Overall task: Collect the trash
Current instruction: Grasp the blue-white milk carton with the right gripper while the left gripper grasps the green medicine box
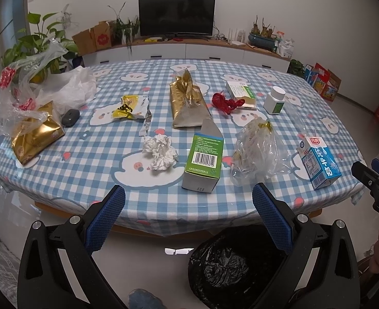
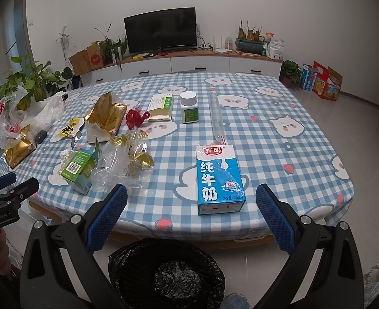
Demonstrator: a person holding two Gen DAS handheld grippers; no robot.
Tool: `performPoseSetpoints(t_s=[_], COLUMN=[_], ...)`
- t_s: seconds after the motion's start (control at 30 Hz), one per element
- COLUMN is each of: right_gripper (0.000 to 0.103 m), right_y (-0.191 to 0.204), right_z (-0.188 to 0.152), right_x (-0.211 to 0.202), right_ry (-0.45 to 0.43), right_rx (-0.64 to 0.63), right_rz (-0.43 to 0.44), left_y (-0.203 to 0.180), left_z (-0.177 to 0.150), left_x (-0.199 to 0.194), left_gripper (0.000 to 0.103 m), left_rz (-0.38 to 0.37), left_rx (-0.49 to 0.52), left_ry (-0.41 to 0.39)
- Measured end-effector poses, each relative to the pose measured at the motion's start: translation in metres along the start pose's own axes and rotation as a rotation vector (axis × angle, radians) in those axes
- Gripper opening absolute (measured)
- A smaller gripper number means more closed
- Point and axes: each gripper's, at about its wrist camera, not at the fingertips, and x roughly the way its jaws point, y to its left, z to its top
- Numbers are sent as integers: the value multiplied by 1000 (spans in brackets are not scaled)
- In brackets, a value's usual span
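Trash lies on a blue checked tablecloth (image 1: 91,170). A crumpled white tissue (image 1: 160,152), a green medicine box (image 1: 205,159), a clear plastic wrapper (image 1: 259,152) and a blue milk carton (image 1: 319,162) lie near the front edge. A black-lined trash bin (image 1: 230,267) stands on the floor below the edge. My left gripper (image 1: 188,195) is open and empty in front of the green box. My right gripper (image 2: 191,198) is open and empty just before the milk carton (image 2: 219,177), above the bin (image 2: 167,273).
Further back lie gold bags (image 1: 188,103), a yellow snack wrapper (image 1: 130,108), a red net (image 1: 225,103), a white pill bottle (image 1: 274,100), a flat medicine box (image 1: 241,94), a grey mouse (image 1: 70,117) and plastic bags (image 1: 35,95). A TV cabinet (image 1: 189,51) stands behind.
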Motion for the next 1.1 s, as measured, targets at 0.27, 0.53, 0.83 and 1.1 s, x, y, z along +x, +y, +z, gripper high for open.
performPoseSetpoints(t_s=[0.27, 0.53, 0.83, 1.1], right_gripper=[96, 96, 95, 87], right_y=[-10, -23, -27, -27], right_z=[7, 9, 4, 3], right_x=[30, 70, 109, 129], right_ry=[5, 62, 126, 153], right_rx=[-13, -3, -1, 0], right_rz=[-23, -44, -57, -63], left_y=[-3, -2, -11, -14], left_z=[10, 20, 23, 23], left_x=[25, 68, 103, 124], left_gripper=[97, 96, 91, 82], left_rz=[11, 32, 35, 35], left_rx=[6, 12, 44, 49], left_ry=[18, 74, 120, 145])
